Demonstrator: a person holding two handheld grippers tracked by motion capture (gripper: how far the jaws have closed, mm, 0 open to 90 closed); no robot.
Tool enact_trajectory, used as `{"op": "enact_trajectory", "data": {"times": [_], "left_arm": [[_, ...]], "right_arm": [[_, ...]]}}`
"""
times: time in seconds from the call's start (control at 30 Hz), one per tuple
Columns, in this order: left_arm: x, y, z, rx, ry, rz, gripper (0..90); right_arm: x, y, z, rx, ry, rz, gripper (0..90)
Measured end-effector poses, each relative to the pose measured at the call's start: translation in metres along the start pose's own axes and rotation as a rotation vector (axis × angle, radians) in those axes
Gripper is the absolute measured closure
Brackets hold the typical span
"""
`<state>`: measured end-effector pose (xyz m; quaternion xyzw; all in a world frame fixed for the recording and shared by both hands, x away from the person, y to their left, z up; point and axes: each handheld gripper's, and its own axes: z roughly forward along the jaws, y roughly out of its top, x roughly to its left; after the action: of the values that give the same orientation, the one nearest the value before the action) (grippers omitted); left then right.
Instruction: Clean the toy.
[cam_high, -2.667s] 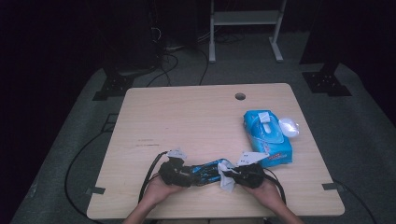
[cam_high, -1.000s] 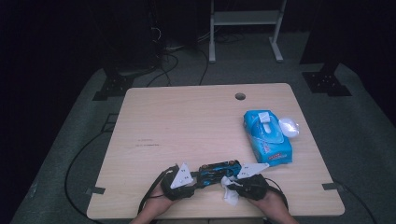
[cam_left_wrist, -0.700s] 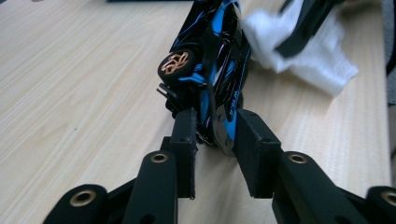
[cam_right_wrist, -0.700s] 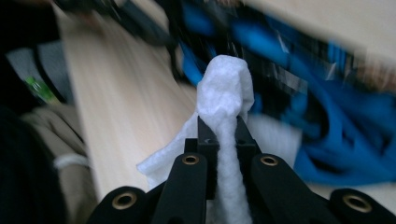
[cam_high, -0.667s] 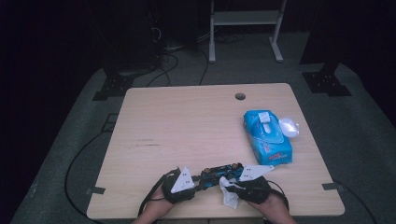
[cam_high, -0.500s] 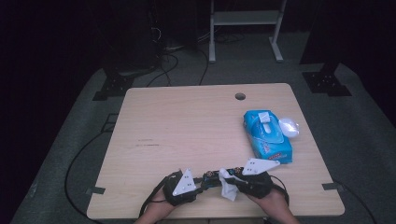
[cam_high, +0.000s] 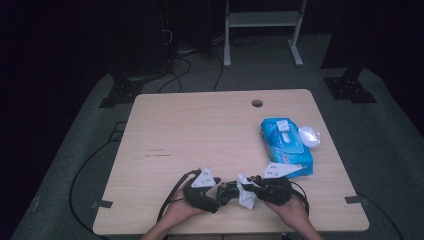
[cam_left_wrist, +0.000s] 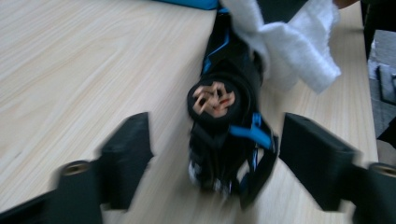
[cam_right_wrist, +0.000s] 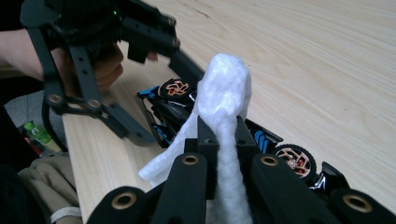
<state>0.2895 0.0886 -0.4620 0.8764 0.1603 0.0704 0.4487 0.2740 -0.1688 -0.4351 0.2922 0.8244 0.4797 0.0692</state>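
Observation:
A black and blue toy car (cam_high: 227, 190) with orange wheels lies near the table's front edge, between my two grippers. My left gripper (cam_high: 220, 196) stands open around one end of the car (cam_left_wrist: 219, 135). Its jaws have just been opening, and both pads are clear of the car's sides. My right gripper (cam_right_wrist: 219, 140) is shut on a white wipe (cam_right_wrist: 226, 88), held just above the car (cam_right_wrist: 280, 144). The wipe (cam_high: 245, 197) hangs between the hands. From the right gripper view the left gripper (cam_right_wrist: 154, 93) straddles the car's far end.
A blue pack of wipes (cam_high: 285, 145) lies at the right of the wooden table (cam_high: 200, 130), with a white cap-like object (cam_high: 308, 135) beside it. A cable hole (cam_high: 257, 103) sits near the far edge. A green bottle (cam_right_wrist: 37, 133) lies below the table's edge.
The left gripper's jaws have opened off the car and the left hand has drawn back a little. The right gripper has risen slightly, still holding the wipe.

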Motion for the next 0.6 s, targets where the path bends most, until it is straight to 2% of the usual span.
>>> {"op": "enact_trajectory", "data": {"times": [0.03,0.07,0.13,0.17,0.2,0.27,0.3,0.4,0.47,0.5,0.53,0.57,0.6], "left_arm": [[-0.001,0.000,0.000,-0.011,-0.004,0.023,43.0],[-0.002,0.000,0.001,-0.018,0.002,0.038,50.2],[0.000,0.000,0.000,-0.027,0.000,0.033,55.2],[0.001,0.000,-0.001,-0.044,0.022,0.027,57.5],[0.003,0.000,-0.002,-0.044,0.057,0.038,58.0],[0.009,-0.001,-0.005,-0.043,0.072,0.025,58.1],[0.012,-0.003,-0.006,-0.044,0.093,0.024,58.2],[0.018,-0.005,-0.011,-0.045,0.111,0.024,58.2],[0.020,-0.007,-0.013,-0.042,0.117,0.039,58.2],[0.021,-0.008,-0.014,-0.047,0.116,0.037,58.2],[0.023,-0.009,-0.015,-0.048,0.113,0.037,58.2],[0.023,-0.009,-0.015,-0.048,0.113,0.037,58.2],[0.024,-0.010,-0.014,-0.057,0.107,0.028,58.2]], "right_arm": [[0.000,0.001,0.000,0.003,-0.005,-0.002,86.3],[0.000,0.002,0.001,0.005,-0.008,-0.004,86.3],[-0.001,0.005,0.003,0.005,-0.015,-0.016,86.2],[-0.001,0.008,0.006,0.005,-0.020,-0.019,86.2],[-0.001,0.011,0.009,0.003,-0.021,-0.017,86.2],[0.001,0.020,0.021,0.001,-0.004,-0.023,86.2],[0.006,0.031,0.038,-0.005,0.013,-0.041,86.2],[0.009,0.040,0.049,-0.003,0.013,-0.066,86.2],[0.005,0.045,0.056,0.010,-0.015,-0.091,86.3],[0.001,0.045,0.056,0.005,-0.027,-0.085,86.3],[-0.009,0.044,0.050,0.005,-0.101,-0.088,86.3],[-0.009,0.044,0.050,0.005,-0.101,-0.088,86.3],[-0.013,0.041,0.046,0.006,-0.127,-0.084,86.2]]}}
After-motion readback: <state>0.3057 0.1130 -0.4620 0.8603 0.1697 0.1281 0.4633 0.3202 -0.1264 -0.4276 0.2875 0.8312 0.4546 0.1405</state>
